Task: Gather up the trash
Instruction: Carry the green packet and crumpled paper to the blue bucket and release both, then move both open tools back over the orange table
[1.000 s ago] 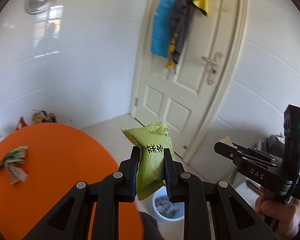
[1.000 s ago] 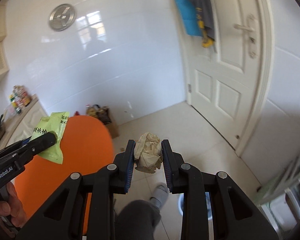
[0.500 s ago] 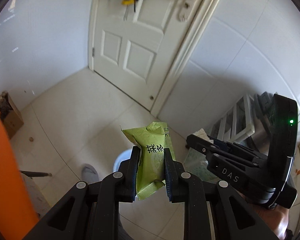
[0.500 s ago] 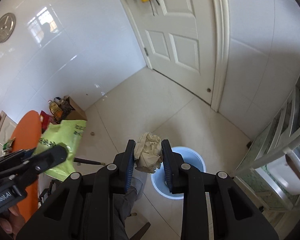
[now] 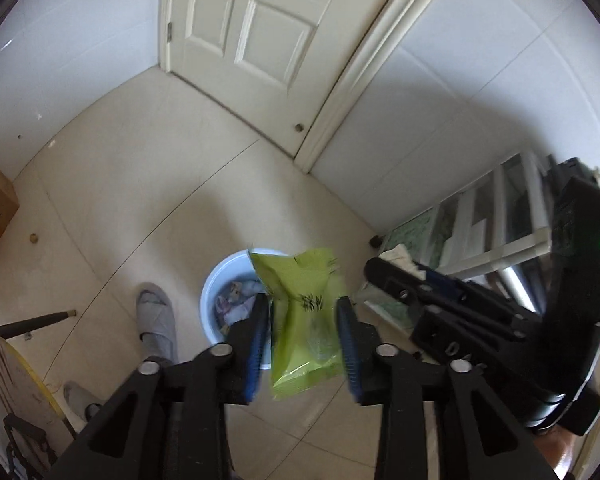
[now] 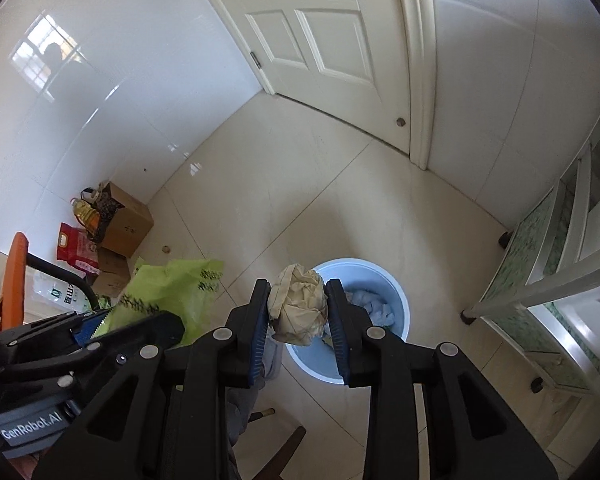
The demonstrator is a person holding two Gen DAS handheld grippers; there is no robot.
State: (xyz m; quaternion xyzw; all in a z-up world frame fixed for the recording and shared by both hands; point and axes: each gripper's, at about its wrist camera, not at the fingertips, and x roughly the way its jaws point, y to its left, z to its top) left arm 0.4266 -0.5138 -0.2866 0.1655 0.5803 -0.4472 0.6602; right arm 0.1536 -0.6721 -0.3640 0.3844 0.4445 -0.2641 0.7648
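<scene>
The green wrapper (image 5: 306, 316) looks like thin plastic film, a little shiny and wrinkled. The paper ball (image 6: 298, 306) is beige, matt and much creased. The bin (image 6: 396, 300), at about 1 o'clock from the paper ball in the right wrist view, is smooth pale blue plastic. Both grippers have matt black plastic bodies with small shiny metal screw heads and ribbed blue pads (image 5: 256, 344). The floor (image 5: 148, 216) is glossy cream tile, and the wall (image 6: 100, 92) is very glossy white tile. The door (image 5: 260, 40) seems painted, with a satin finish. The box (image 6: 126, 226) is matt brown cardboard. The slipper (image 5: 156, 320) is grey cloth.
</scene>
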